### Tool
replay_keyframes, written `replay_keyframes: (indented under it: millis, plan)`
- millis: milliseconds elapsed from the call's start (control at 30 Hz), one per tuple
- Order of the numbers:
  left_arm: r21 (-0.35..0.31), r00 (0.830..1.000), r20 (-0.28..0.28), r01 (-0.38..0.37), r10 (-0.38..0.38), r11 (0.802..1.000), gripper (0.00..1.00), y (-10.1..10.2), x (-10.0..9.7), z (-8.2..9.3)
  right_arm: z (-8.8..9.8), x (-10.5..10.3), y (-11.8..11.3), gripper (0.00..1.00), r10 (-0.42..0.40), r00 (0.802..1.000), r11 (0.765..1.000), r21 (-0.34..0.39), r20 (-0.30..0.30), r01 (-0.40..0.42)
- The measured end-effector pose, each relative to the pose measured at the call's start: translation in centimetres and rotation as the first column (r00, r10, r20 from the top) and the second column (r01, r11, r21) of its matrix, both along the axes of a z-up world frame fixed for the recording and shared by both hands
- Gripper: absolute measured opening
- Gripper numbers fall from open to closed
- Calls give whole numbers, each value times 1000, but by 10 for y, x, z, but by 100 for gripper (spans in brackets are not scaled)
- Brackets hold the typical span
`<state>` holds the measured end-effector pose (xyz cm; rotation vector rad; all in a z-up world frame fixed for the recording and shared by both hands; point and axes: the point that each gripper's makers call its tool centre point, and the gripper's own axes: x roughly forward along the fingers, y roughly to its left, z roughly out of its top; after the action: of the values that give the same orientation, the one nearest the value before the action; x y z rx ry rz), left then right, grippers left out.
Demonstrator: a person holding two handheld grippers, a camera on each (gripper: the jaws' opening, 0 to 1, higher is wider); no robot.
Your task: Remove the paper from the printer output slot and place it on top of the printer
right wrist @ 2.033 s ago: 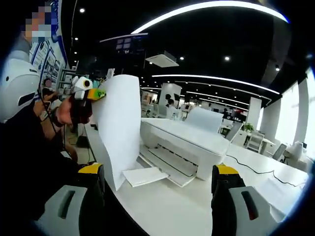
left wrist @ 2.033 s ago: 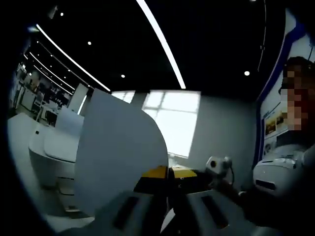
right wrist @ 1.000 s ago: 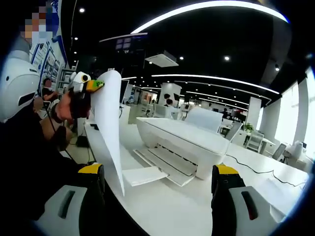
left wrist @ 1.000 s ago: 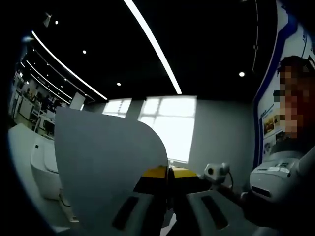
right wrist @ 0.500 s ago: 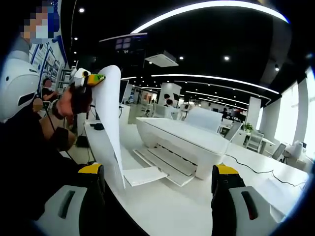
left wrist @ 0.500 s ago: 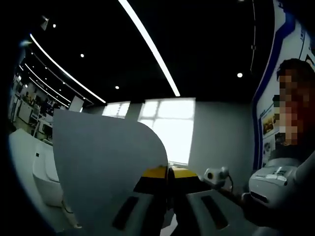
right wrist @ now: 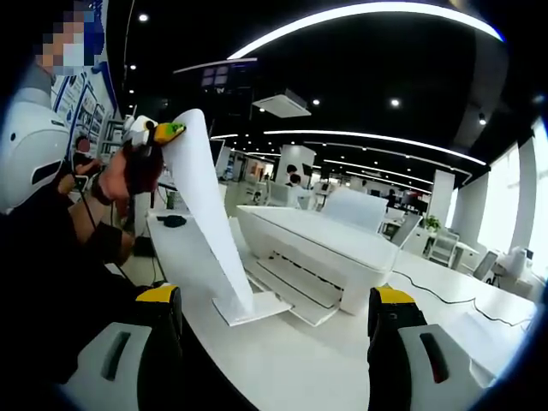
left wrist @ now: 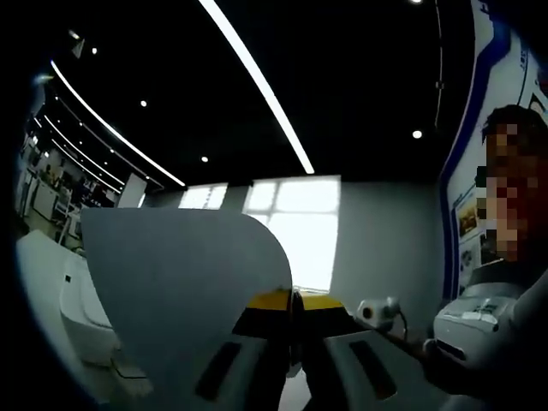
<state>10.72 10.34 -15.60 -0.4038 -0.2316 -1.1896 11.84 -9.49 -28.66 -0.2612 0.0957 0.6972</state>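
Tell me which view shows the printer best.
Right gripper view: the whole printer sits mid-frame on the table, output tray visible. Left gripper view catches just a pale edge of it behind the paper.

paper [left wrist: 184,291] hiding most of the printer [left wrist: 73,308], paper's lower edge cut off

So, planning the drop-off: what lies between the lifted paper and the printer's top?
In the right gripper view, nothing: open air separates the paper, pinched by the left gripper, from the printer, whose flat top is bare.
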Motion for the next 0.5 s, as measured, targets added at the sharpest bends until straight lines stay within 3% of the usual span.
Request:
replay_keyframes:
  millis: [500]
  plan:
    - [-25,1000,13,-20,21,999,6,6,8,15,-1,0,0,85,0,1000,1000,-3,-2,0]
